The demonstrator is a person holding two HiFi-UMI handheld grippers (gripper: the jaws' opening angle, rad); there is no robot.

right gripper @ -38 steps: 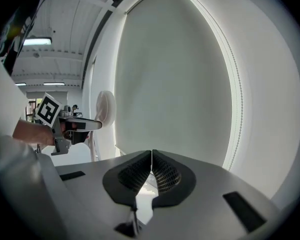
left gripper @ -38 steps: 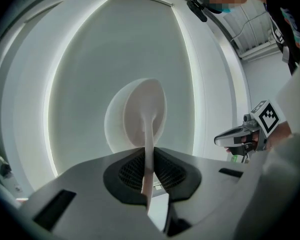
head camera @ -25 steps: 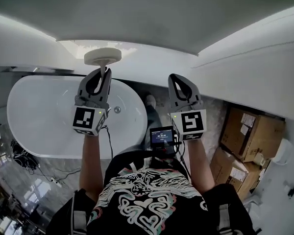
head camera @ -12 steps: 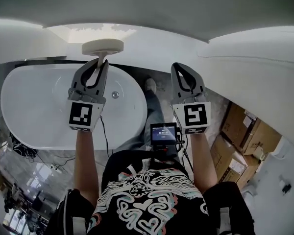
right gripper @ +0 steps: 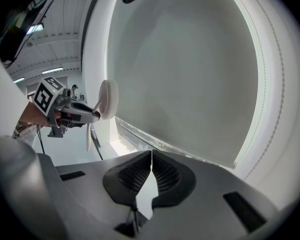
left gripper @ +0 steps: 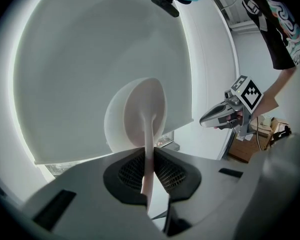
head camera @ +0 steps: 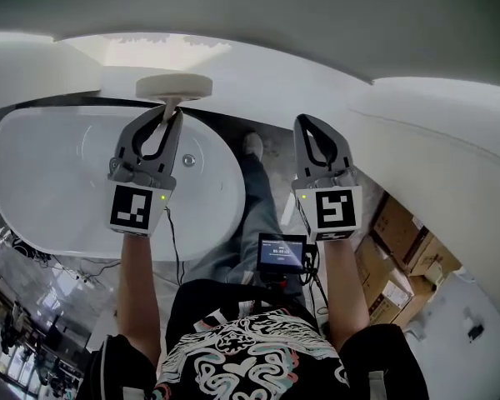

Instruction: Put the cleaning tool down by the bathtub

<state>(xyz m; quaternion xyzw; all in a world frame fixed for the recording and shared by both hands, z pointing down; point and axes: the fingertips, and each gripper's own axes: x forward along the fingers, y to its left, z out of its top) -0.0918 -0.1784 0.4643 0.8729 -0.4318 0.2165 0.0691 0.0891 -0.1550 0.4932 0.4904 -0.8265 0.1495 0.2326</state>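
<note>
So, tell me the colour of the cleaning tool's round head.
Cream-white; the cleaning tool shows best in the head view.

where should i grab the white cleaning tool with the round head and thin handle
Grip the white cleaning tool on its thin handle behind the round head, coming from the handle end: the stem fits between jaws, the head looks too wide. The left gripper grips it so.
</note>
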